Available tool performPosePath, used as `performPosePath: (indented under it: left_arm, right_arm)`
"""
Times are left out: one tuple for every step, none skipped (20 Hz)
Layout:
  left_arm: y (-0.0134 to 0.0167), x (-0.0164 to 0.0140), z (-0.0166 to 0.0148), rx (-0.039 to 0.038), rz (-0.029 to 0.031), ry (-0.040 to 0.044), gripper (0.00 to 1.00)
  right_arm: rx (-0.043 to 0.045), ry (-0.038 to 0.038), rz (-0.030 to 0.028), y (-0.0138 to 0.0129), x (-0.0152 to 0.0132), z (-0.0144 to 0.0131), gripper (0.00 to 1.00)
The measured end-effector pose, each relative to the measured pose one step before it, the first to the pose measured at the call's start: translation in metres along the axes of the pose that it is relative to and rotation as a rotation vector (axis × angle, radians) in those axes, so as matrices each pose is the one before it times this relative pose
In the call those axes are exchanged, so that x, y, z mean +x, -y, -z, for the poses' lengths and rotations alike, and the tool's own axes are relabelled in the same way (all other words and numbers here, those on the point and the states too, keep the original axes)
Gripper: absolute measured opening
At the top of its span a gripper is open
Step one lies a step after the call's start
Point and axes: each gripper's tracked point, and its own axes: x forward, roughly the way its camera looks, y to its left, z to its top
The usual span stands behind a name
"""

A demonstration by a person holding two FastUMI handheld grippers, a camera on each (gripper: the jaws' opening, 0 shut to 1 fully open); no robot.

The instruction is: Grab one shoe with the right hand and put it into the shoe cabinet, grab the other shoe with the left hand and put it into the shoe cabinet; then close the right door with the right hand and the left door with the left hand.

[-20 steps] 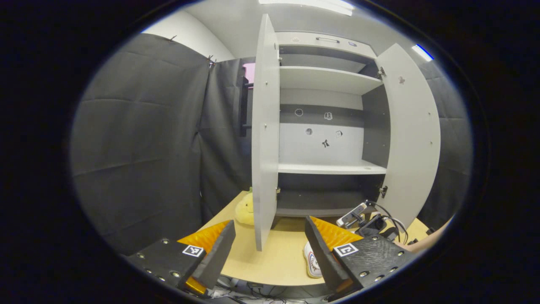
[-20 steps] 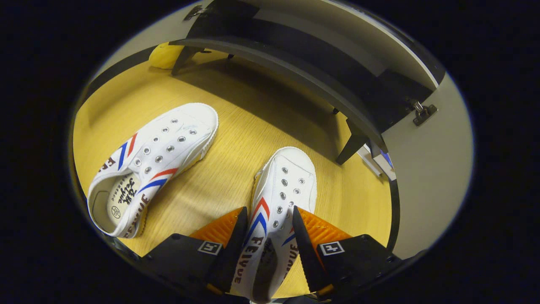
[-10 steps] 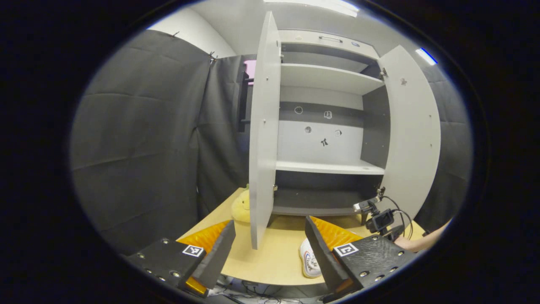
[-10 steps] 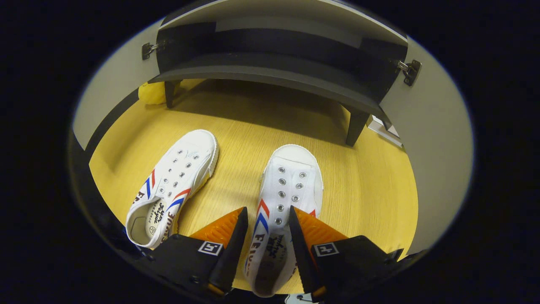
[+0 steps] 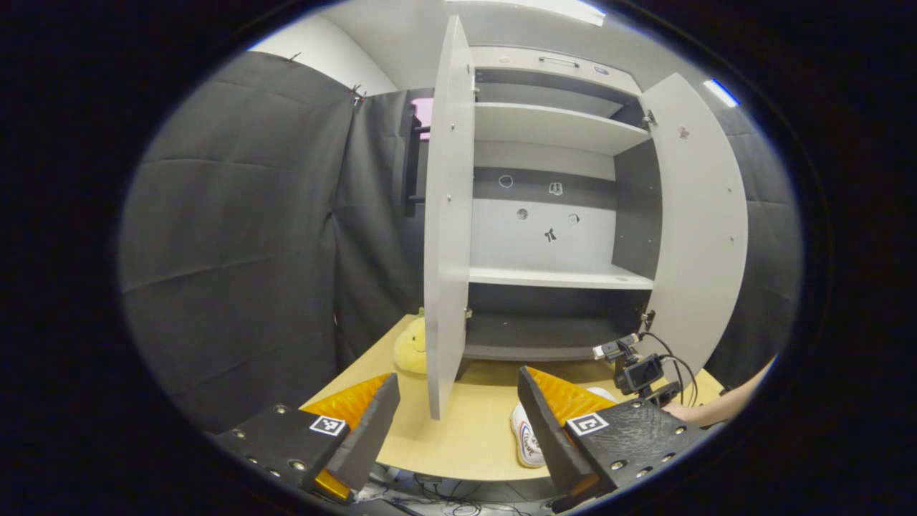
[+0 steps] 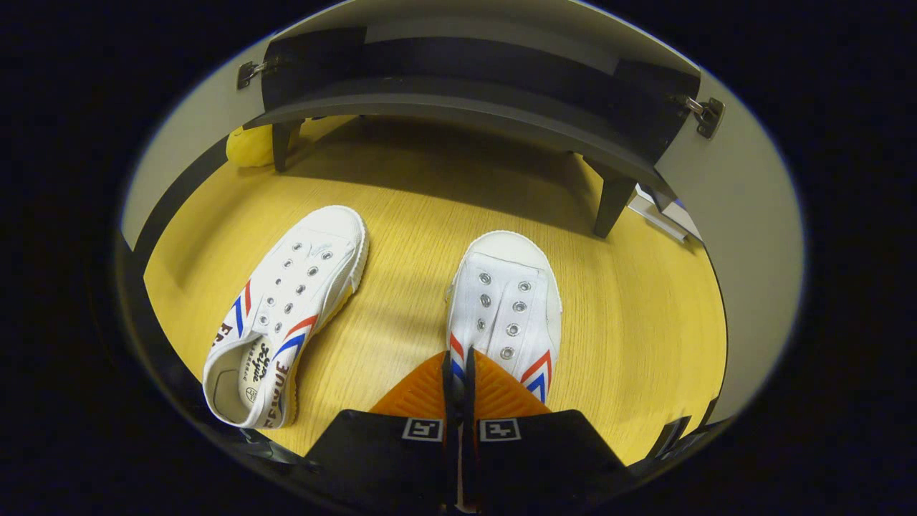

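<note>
The right tongs (image 6: 458, 373) pinch one side wall of the right shoe (image 6: 507, 304) mid-surface, ready to lift it toward the shoe cabinet (image 5: 551, 215). The left tongs (image 5: 458, 408) wait apart; the other shoe (image 6: 286, 301) lies nearby.

The left gripper (image 5: 458, 419) is held level with its jaws spread wide apart and nothing between them, while the right gripper (image 6: 458, 373) tilts downward, jaws drawn almost together, pinching a thin edge.
</note>
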Motion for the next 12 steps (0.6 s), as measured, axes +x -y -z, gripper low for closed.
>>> performPosePath:
  left_arm:
    - [0.00084,0.00024,0.00427,0.01063,0.0028,-0.01252,0.95]
    - [0.00119,0.00006,0.00074,0.00726,0.00466,-0.00479,0.95]
    - [0.0031,-0.0005,-0.0023,0.00503,0.01126,0.00413,0.95]
    - [0.00309,-0.00088,-0.00275,0.00693,0.01041,0.00857,0.95]
    - [0.00166,0.00005,-0.00427,0.01176,0.00657,0.01003,0.95]
    - [0.00174,-0.00151,-0.00231,0.01742,0.0057,0.01262,0.94]
    - [0.00183,0.00024,-0.00211,0.01826,0.00751,0.01078,0.94]
    - [0.00228,0.00087,-0.0005,0.0128,0.01086,0.00486,0.94]
    - [0.0032,0.00047,0.00161,0.0058,0.01356,-0.00148,0.94]
    - [0.00323,0.00112,0.00203,-0.00016,0.01396,-0.00552,0.94]
    - [0.00366,0.00119,0.00201,-0.00377,0.01391,-0.00393,0.94]
    - [0.00394,0.00209,0.00068,-0.00426,0.01602,-0.00158,0.94]
  right_arm:
    - [0.01923,-0.00398,-0.00853,-0.00103,0.00264,0.00246,0.02]
    - [0.02353,0.00575,-0.00536,0.0006,-0.00087,0.00012,0.02]
    - [0.02105,0.01898,0.00084,0.00288,-0.00401,-0.00138,0.02]
    - [0.02495,0.01963,0.00822,0.00482,-0.007,-0.00244,0.02]
    - [0.02357,0.01002,0.00354,0.00504,-0.00948,-0.00084,0.02]
    - [0.02436,0.00356,-0.00766,0.00192,-0.0097,-0.00042,0.0]
    - [0.01602,0.01956,-0.00478,0.00084,-0.01026,-0.00297,0.0]
    - [0.00135,0.02844,0.00032,0.00229,-0.01071,-0.00433,0.02]
    - [-0.00263,0.02939,0.00006,0.00097,-0.01186,-0.00419,0.0]
    - [-0.00498,0.0315,-0.00549,-0.00088,-0.01208,-0.0062,0.02]
    - [-0.00167,0.02901,-0.01063,-0.00289,-0.01333,-0.00556,0.02]
    - [0.00583,0.03025,-0.01326,-0.00322,-0.01329,-0.00769,0.02]
